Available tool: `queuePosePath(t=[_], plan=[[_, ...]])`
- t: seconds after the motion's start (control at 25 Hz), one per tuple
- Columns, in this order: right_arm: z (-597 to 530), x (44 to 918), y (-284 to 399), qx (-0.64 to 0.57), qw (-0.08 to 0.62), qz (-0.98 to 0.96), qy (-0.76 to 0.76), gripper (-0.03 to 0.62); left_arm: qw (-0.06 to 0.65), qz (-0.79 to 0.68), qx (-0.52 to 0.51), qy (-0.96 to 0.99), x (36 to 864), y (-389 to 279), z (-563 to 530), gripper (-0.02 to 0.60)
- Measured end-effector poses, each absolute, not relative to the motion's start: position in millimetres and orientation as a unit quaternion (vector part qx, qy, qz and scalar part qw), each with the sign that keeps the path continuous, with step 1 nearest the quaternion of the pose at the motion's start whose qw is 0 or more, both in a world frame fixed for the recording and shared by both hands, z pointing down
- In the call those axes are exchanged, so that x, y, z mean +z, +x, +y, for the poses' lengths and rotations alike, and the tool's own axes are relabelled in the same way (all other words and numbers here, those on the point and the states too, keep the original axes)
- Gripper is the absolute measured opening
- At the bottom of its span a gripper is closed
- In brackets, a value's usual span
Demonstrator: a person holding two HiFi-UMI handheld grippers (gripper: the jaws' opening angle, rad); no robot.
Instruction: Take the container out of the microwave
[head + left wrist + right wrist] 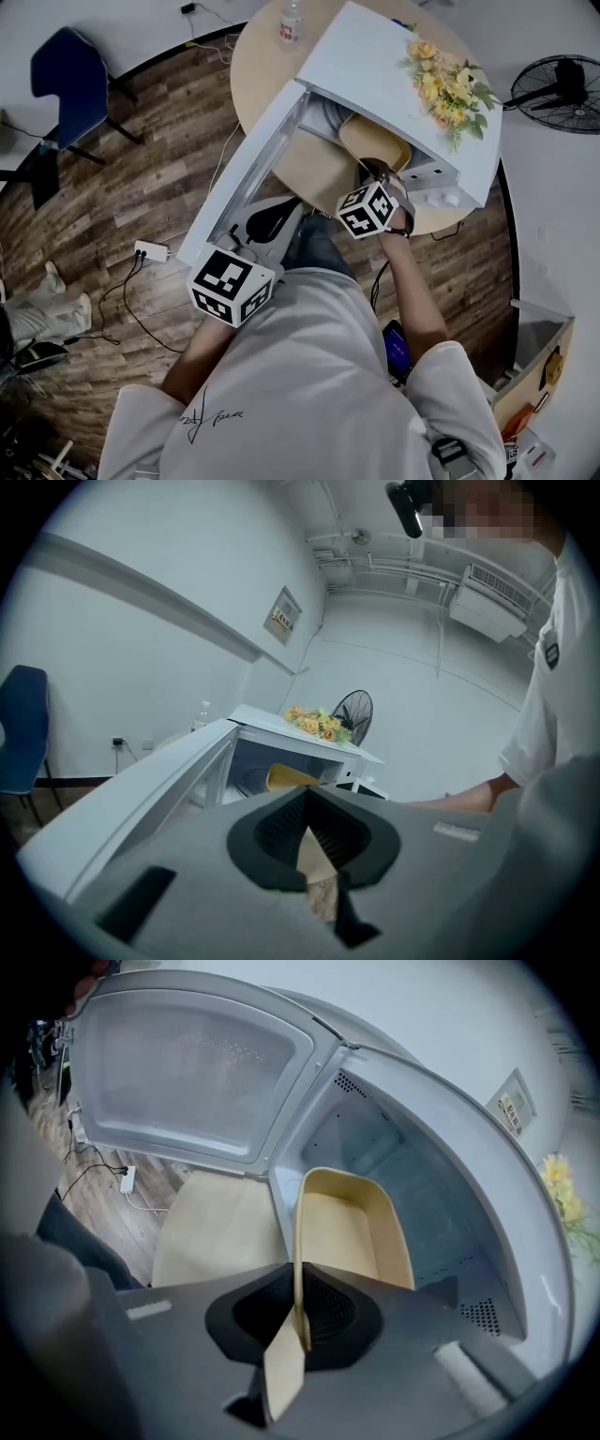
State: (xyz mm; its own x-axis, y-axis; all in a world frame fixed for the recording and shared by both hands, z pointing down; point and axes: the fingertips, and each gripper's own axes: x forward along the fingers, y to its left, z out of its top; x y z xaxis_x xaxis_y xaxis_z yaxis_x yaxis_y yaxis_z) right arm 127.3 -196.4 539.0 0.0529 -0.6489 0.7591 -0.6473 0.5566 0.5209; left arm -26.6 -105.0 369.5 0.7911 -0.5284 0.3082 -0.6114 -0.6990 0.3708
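Note:
The white microwave stands on a round wooden table with its door swung open to the left. A yellow container sits at the mouth of the cavity. My right gripper is shut on its near wall; in the right gripper view the thin yellow wall runs between the jaws and the container tilts out past the open door. My left gripper hovers by the door's lower edge, shut and empty, facing the container.
Yellow flowers lie on the microwave's top. A water bottle stands on the table behind it. On the floor are a fan at right, a blue chair at left and a power strip with cables.

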Motion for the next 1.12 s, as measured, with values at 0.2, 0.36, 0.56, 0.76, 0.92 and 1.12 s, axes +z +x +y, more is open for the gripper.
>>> queuePosePath(t=[0.2, 0.36, 0.56, 0.76, 0.92, 1.12], plan=[[-180, 535, 119, 0.023, 0.532, -0.702, 0.472, 0.034, 0.235, -0.316, 0.089, 0.915, 372, -31, -106, -0.003], [-168, 527, 116, 0.044, 0.506, -0.712, 0.485, 0.034, 0.232, -0.317, 0.090, 0.915, 372, -32, -108, -0.003], [-156, 518, 116, 0.068, 0.475, -0.723, 0.498, 0.031, 0.229, -0.320, 0.093, 0.915, 373, -33, -107, -0.003], [-141, 508, 115, 0.090, 0.453, -0.733, 0.499, 0.031, 0.223, -0.322, 0.094, 0.915, 373, -33, -105, -0.003], [-127, 503, 110, 0.112, 0.426, -0.746, 0.499, 0.031, 0.228, -0.319, 0.095, 0.915, 375, -32, -103, -0.003], [-118, 494, 106, 0.113, 0.406, -0.759, 0.496, 0.031, 0.226, -0.314, 0.100, 0.917, 380, -27, -101, -0.003]])
